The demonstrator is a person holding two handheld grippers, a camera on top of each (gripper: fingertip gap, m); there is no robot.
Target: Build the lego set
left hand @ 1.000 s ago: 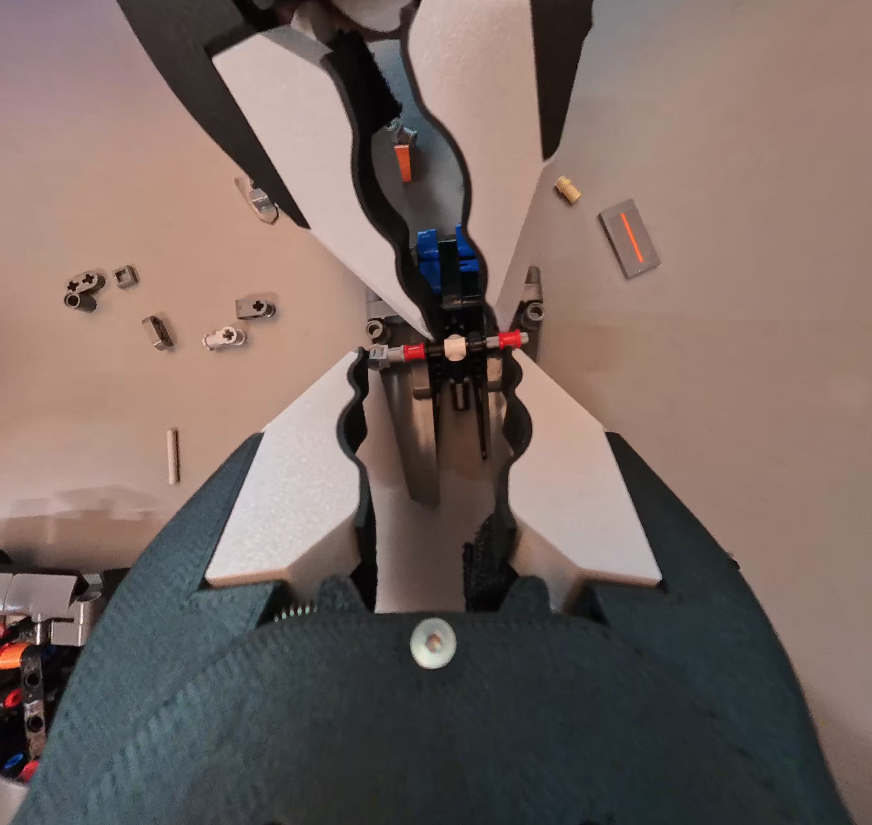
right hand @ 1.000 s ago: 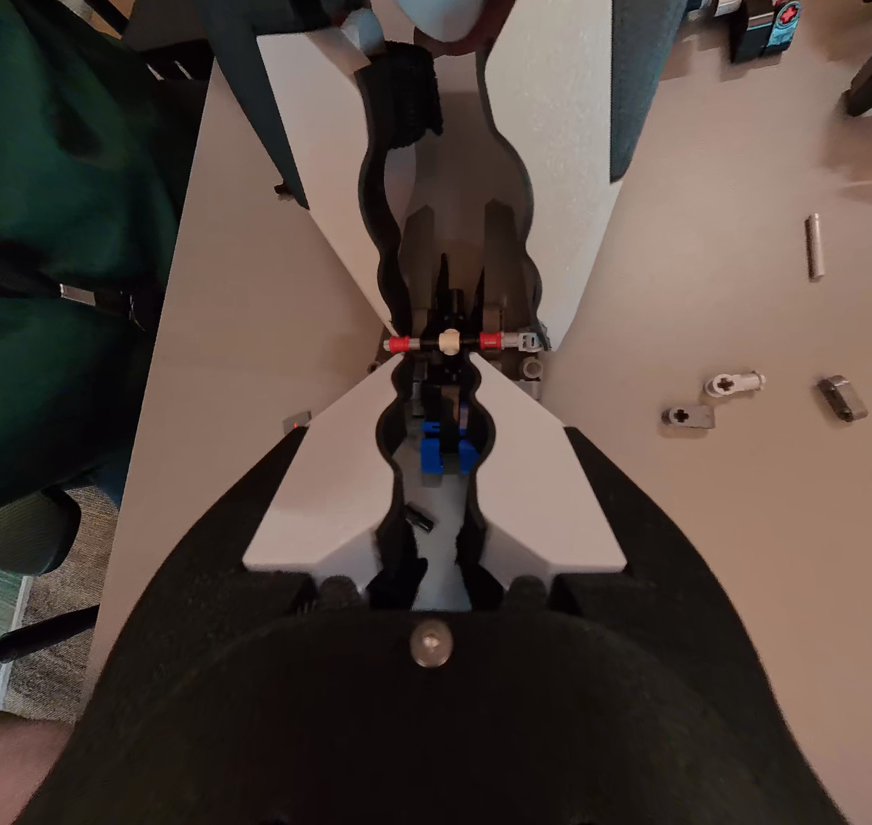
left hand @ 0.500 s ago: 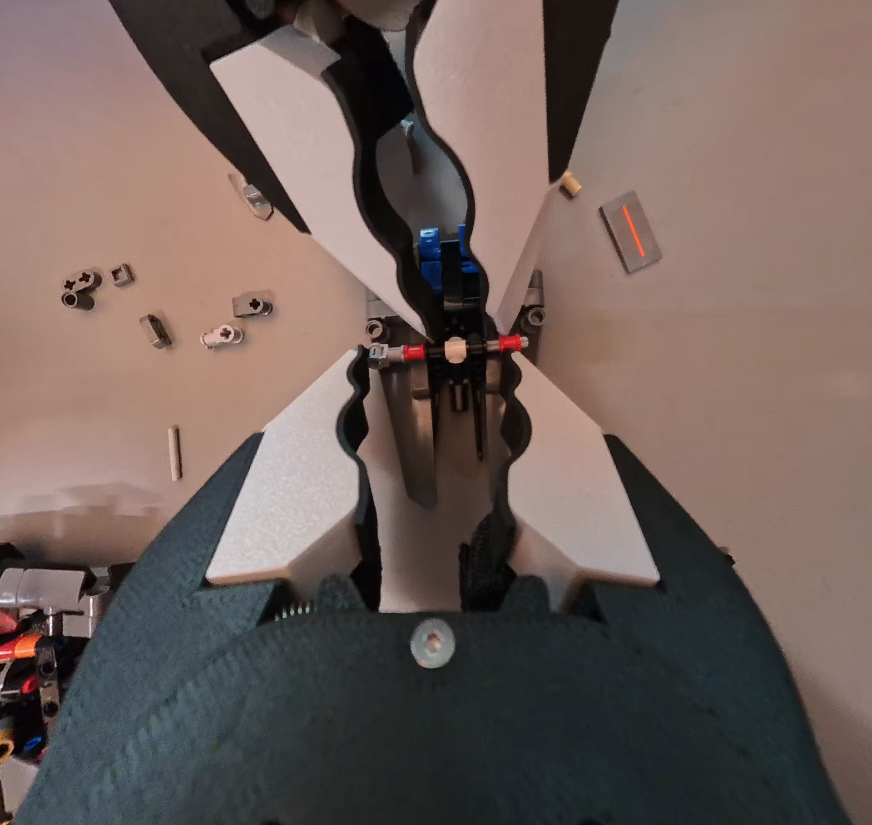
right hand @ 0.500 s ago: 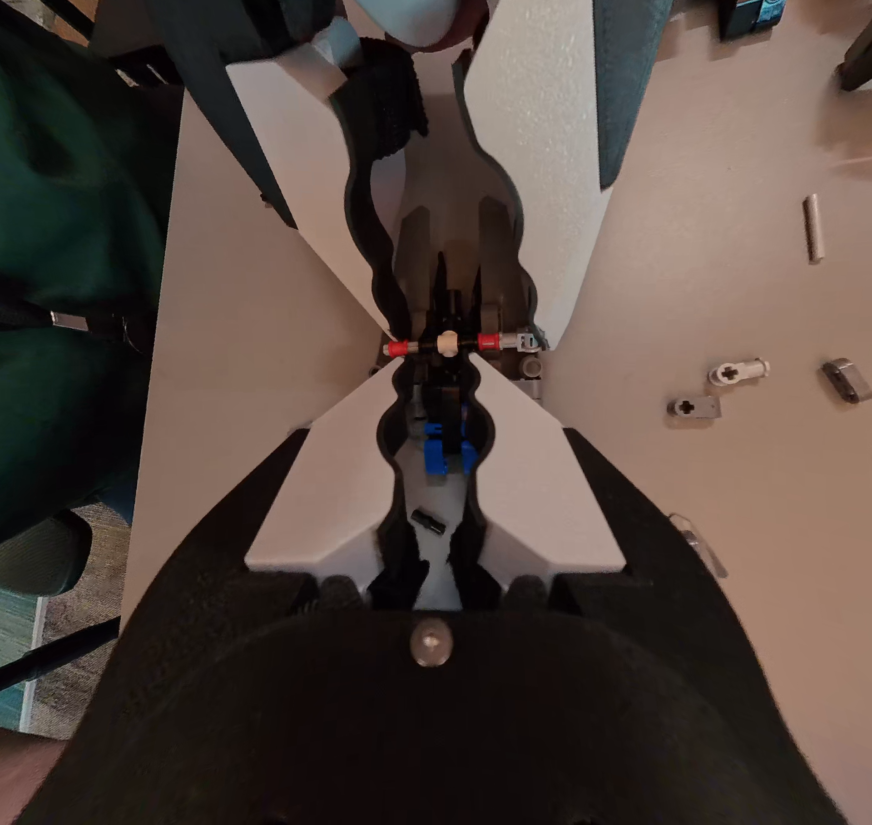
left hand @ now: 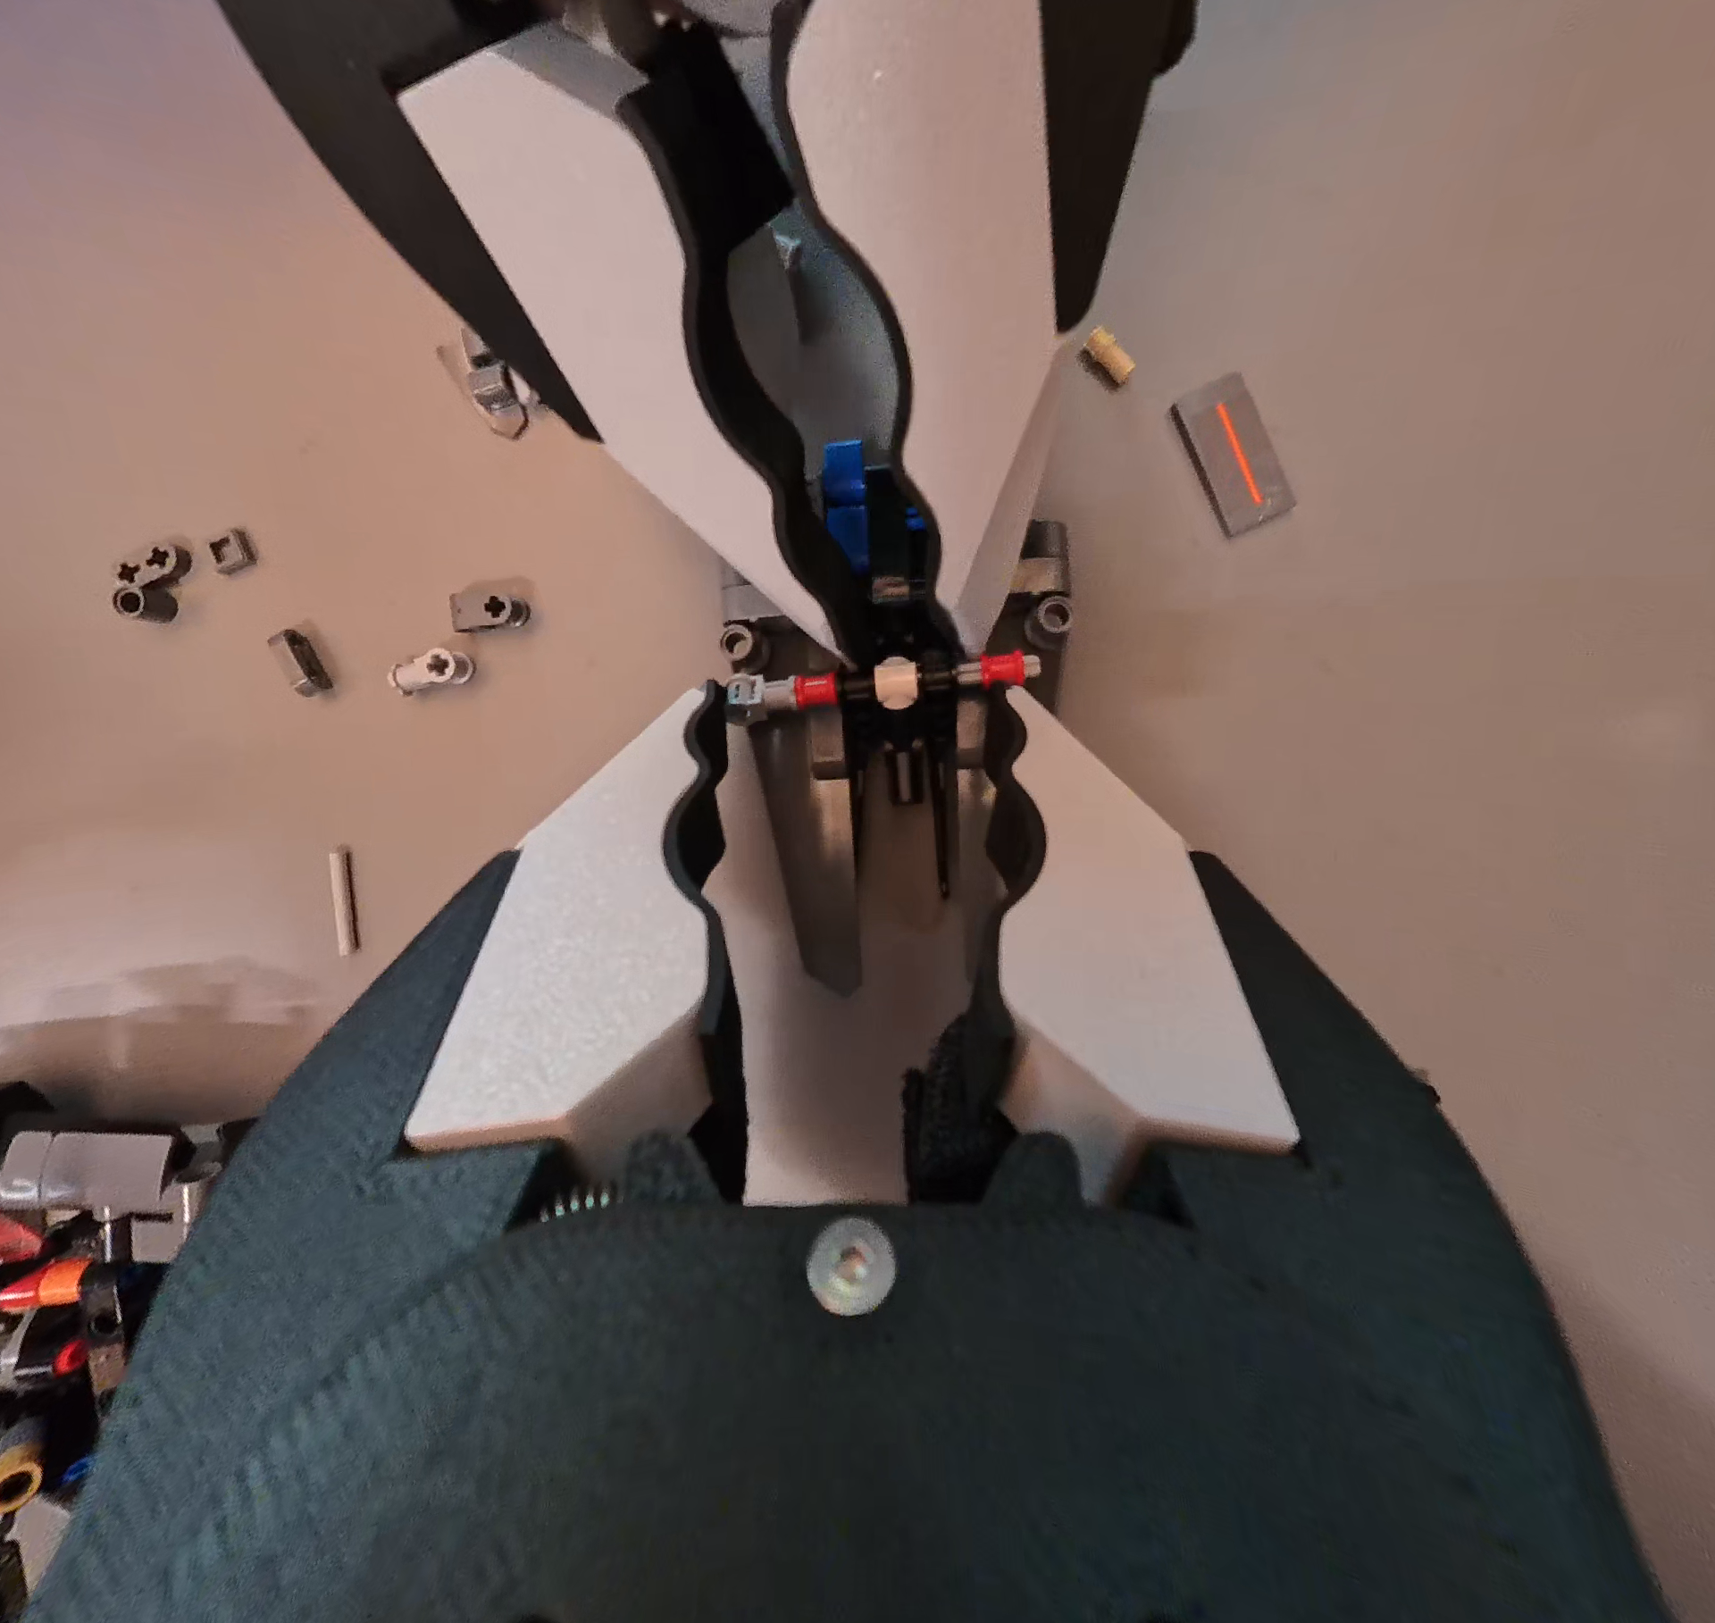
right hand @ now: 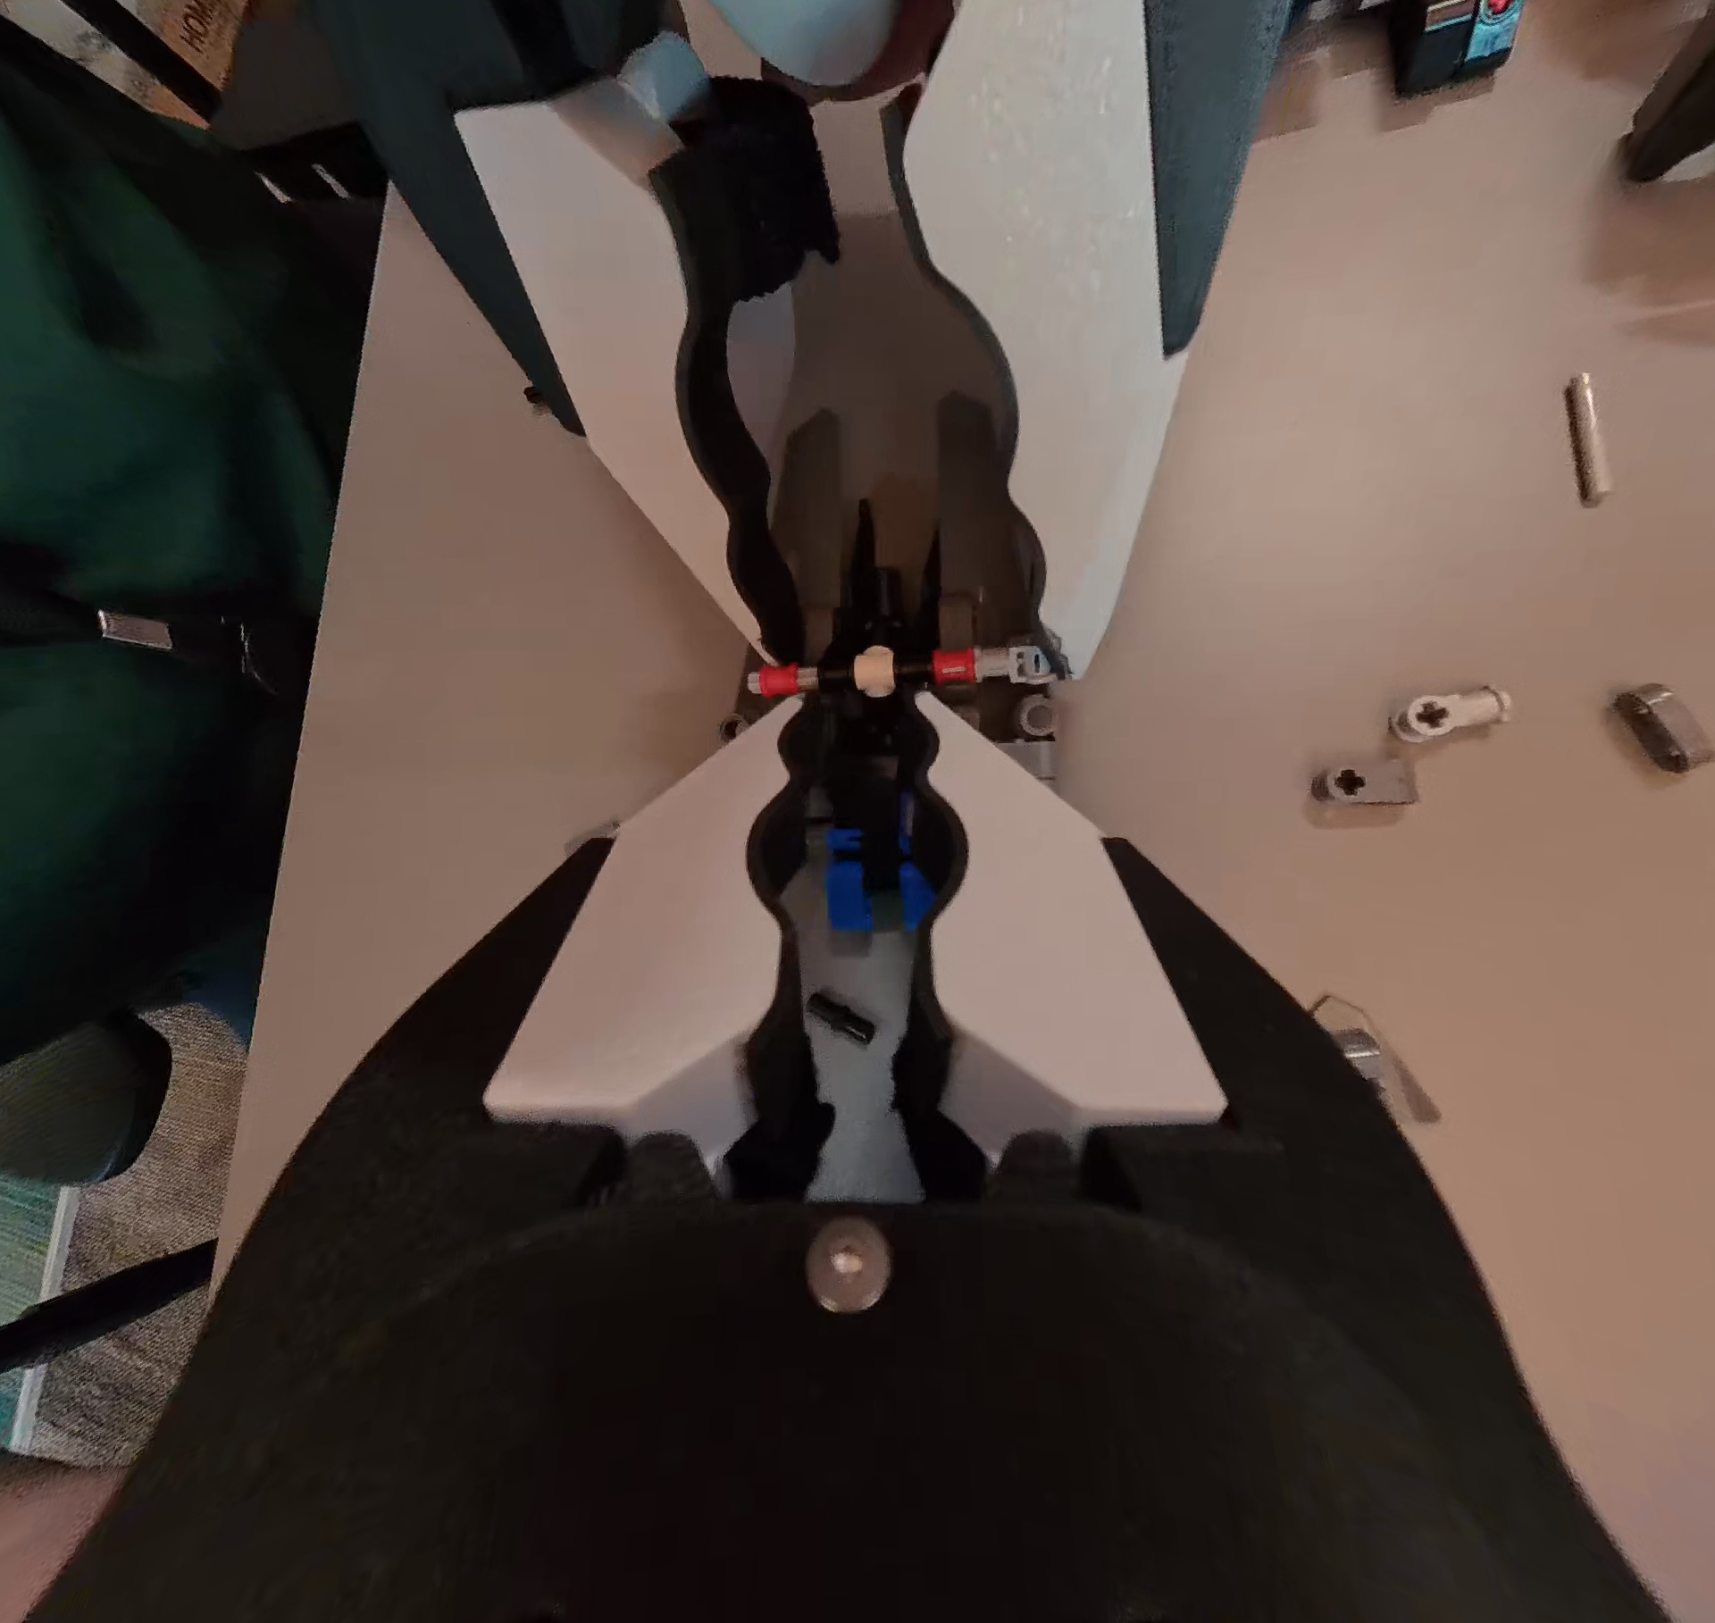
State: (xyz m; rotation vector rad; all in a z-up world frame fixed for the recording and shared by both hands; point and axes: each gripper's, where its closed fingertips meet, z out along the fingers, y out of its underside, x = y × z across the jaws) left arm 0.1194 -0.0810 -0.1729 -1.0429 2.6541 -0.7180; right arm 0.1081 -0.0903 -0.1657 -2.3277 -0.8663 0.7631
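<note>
Left wrist view: the left claw (left hand: 858, 706) grips the lego assembly (left hand: 891, 725) from below, its fingertips closed against the outer grey panels beside the cross axle (left hand: 886, 683), which carries two red bushes and a cream centre piece. The right claw (left hand: 896, 641) meets the same assembly from above, fingertips on the black core, blue bricks (left hand: 849, 502) between its fingers. Loose grey pieces (left hand: 306, 613) lie well apart on the tabletop (left hand: 1438, 790); a grey tile with an orange line (left hand: 1230, 456) lies at the right.

Right wrist view: the right claw (right hand: 858, 711) is closed on the lego assembly (right hand: 868, 743) over the tabletop (right hand: 1392, 929). The left claw (right hand: 914, 655) holds the far side. A small black pin (right hand: 840, 1019) lies between the right claw's fingers.
</note>
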